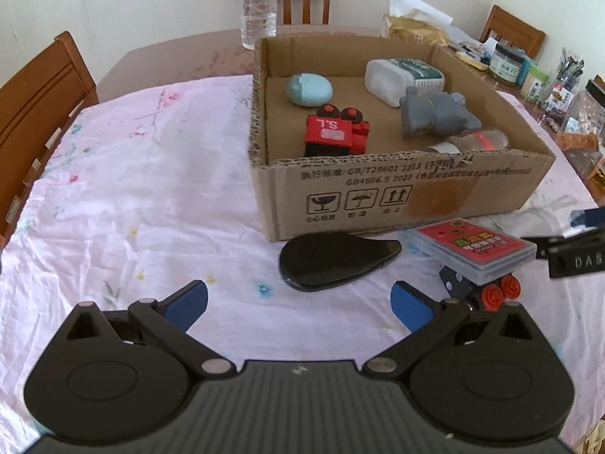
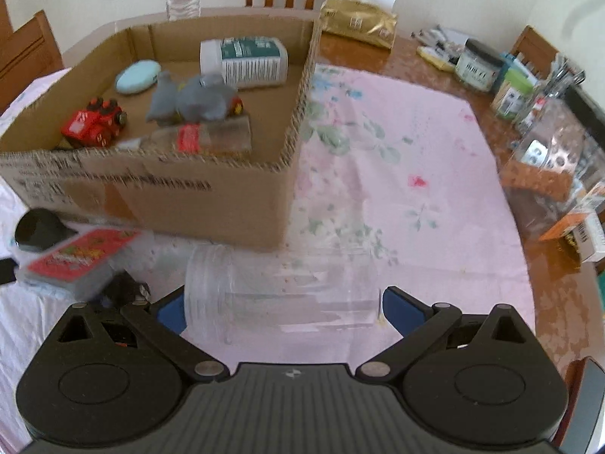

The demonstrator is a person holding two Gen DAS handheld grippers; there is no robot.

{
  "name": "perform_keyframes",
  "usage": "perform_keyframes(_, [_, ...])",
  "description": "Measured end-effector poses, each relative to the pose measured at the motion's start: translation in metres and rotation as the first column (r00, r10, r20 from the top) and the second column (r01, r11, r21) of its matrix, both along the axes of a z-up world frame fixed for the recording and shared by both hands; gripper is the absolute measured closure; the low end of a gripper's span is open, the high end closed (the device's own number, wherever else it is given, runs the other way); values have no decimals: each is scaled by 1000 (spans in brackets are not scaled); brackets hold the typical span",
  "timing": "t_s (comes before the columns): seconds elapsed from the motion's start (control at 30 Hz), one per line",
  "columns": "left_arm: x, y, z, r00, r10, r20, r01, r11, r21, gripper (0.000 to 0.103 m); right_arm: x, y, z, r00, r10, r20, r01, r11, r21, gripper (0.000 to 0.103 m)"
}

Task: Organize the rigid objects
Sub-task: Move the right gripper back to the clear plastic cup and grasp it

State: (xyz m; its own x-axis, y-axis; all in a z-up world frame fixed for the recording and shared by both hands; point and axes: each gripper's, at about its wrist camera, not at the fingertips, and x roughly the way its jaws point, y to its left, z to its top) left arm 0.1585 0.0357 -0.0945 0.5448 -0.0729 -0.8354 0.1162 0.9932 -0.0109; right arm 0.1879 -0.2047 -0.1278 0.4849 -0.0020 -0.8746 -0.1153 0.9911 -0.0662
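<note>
Left gripper [image 1: 300,300] hovers low over the pink floral tablecloth [image 1: 124,174], jaws wide apart, nothing between them. Right gripper [image 2: 281,308] jaws also spread, straddling a clear plastic jar [image 2: 280,295] lying on its side; blue pads [image 2: 402,308] sit at either end of it, but contact can't be confirmed, so not clamped as far as visible. Cardboard box [image 1: 401,193] sits mid-table, already holding a red toy truck [image 1: 336,132], pale blue oval case [image 1: 309,89], white bottle with teal label [image 1: 401,77], grey figurine [image 1: 435,113] and a clear bottle with red label [image 1: 476,142] against the near wall. Outside, just near of the box: black teardrop-shaped object [image 1: 332,261], card deck in a clear case [image 1: 472,251] resting on top of a dark toy with red wheels [image 1: 487,293]. Water bottle [image 1: 259,3] stands beyond the box's far left corner.
</note>
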Motion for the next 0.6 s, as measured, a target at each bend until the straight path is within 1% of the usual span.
perform_keyframes(0.17, [10, -8, -16, 1000, 8, -30, -8, 1000, 15, 1, 2, -6, -12, 999, 6, -31, -6, 1000, 29, 0])
perform_keyframes(0.2, [12, -8, -18, 999, 12, -33, -11, 1000, 12, 1, 3, -7, -12, 999, 6, -32, -4, 999, 42, 0])
perform_keyframes(0.33, [18, -11, -23, 999, 26, -40, -26, 999, -22, 1, 3, -7, -14, 999, 22, -24, -21, 999, 45, 0])
perform_keyframes(0.6, [21, -20, -25, 1000, -7, 1, 7, 998, -69, 0, -1, -9, -14, 999, 35, 6, -36, 998, 50, 0])
